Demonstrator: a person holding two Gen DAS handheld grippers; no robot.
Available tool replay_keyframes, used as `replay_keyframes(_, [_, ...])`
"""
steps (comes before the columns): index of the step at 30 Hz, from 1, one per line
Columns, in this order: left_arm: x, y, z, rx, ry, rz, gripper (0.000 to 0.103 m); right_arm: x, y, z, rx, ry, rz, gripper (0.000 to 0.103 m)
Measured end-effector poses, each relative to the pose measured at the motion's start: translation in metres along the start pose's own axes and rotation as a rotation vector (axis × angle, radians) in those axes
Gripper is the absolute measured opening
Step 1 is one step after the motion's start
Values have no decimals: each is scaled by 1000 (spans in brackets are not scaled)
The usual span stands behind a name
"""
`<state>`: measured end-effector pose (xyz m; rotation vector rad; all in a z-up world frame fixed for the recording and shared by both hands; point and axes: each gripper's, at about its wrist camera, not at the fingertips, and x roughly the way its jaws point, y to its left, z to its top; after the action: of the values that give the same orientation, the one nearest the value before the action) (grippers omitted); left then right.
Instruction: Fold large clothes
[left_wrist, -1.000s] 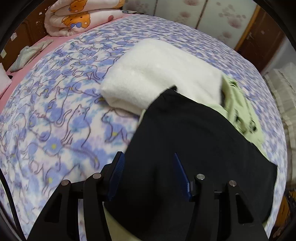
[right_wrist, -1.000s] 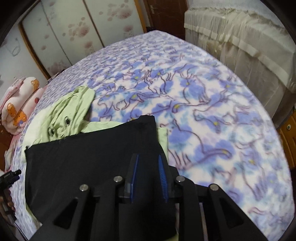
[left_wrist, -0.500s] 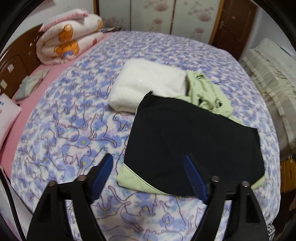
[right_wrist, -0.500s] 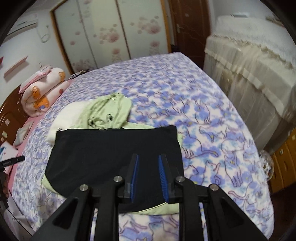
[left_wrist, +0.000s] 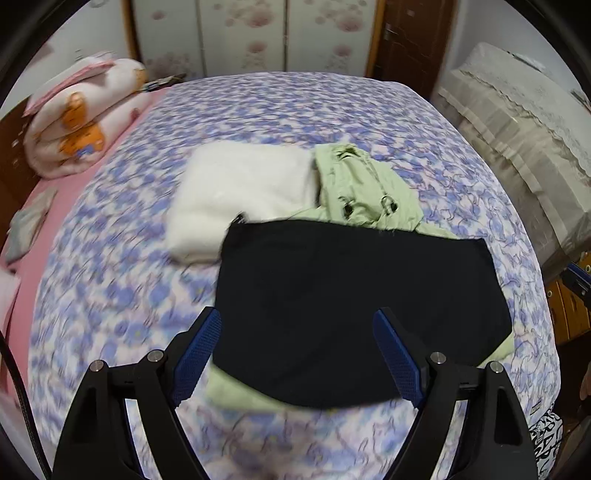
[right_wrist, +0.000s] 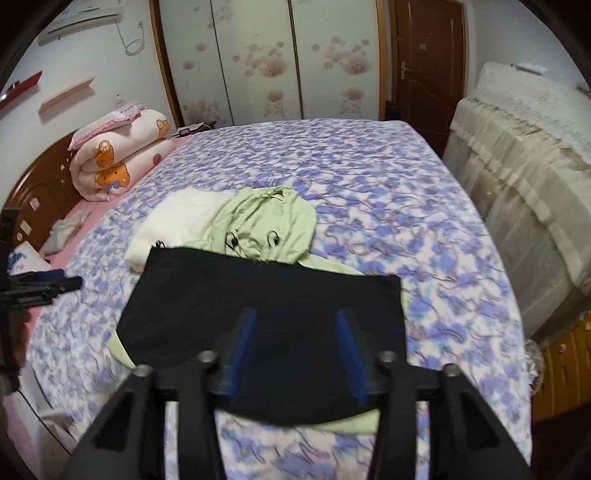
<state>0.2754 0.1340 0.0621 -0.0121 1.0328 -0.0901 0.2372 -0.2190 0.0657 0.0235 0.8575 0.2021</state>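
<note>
The bed (right_wrist: 369, 177) carries a folded black garment (left_wrist: 354, 302) near its front edge, lying flat atop a green hoodie (right_wrist: 269, 225) beside a white towel (left_wrist: 243, 188). Both grippers hang above, empty: left gripper (left_wrist: 297, 354) spread wide, right gripper (right_wrist: 295, 350) just opening, partway apart

My left gripper (left_wrist: 297, 354) is a matte black frame that splits into two angular arms, each with a cut-out window in its body. Blue pads with a fine knurled texture line the inner faces of its fingers (left_wrist: 197, 352). Four round silver screw heads sit on the knuckles, two per side. A thin black cable curves along the far left edge of that view. My right gripper (right_wrist: 295, 354) has the same build: black arms, narrow blue pad strips on its fingers (right_wrist: 347, 350), four dull metal screws across the top.
</note>
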Motion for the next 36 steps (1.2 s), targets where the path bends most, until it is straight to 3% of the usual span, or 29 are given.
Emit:
replay_keyframes(4, [47,-15,52,29,13,-44,83,54,-11,41,46,51,43,48])
replay_keyframes(11, [170,-30,160,17,63,-127,82,181,-39,110,144,138,114,48])
replay_keyframes(14, [226,-33,195,6,86,-120,77,246,-51,132,177,179,122,48])
replay_keyframes(17, [279,-32,219,-19,140,-124,64,298,-65,147,235,207,137,48])
replay_keyframes(19, [306,-30,227,-37,171,-141,55,328,-72,153,273,224,170,48])
replay_keyframes(22, [343,-32,231,-43,232,-162,54,366,-77,157,301,261,166,48])
replay_keyframes(30, [377,-35,235,-66,282,-242,52,426,-84,153,361,354,198,48])
replay_keyframes(32, [381,-33,236,-86,288,-242,39,436,-85,153,374,364,203,47])
replay_keyframes(33, [383,-33,237,-91,286,-232,19,438,-84,153,379,359,203,47])
replay_keyframes(34, [386,-33,238,-98,287,-222,10,440,-83,154,386,354,207,46])
replay_keyframes(35, [387,-31,240,-110,283,-227,9,443,-81,155,391,348,211,41])
replay_keyframes(36, [386,-30,241,-114,273,-229,7,445,-80,155,391,349,219,23])
